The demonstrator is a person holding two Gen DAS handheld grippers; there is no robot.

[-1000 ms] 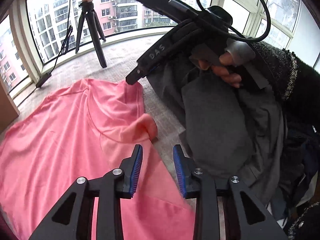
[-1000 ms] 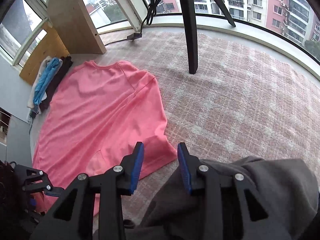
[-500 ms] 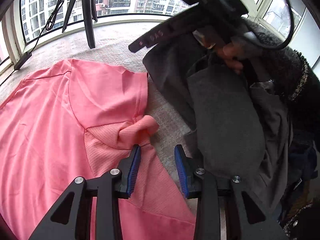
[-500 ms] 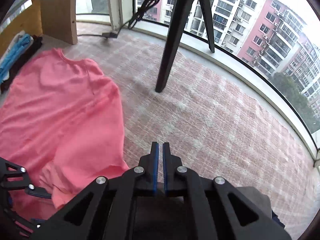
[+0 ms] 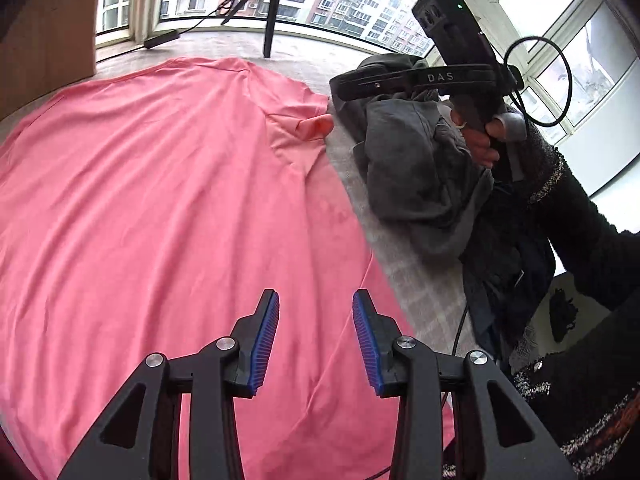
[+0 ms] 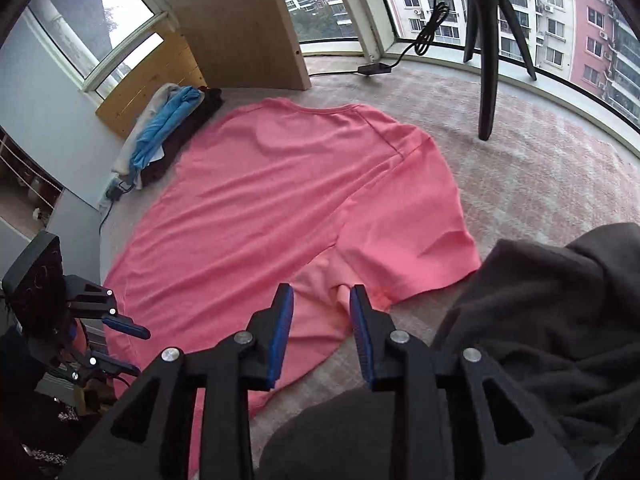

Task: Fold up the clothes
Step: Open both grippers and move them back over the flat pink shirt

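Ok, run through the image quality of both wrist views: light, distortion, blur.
Left wrist view: soft daylight, windows blown out white, strong fisheye bending with dark corners, pink shirt sharp. Right wrist view: even overcast light, no hard shadows, window frame curved by the lens, the grey garment at the bottom edge slightly soft.

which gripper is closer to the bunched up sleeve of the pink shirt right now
Right. The right gripper hangs open just short of the bunched sleeve of the pink shirt. The left gripper, also open, is over the shirt's body, well back from that sleeve.
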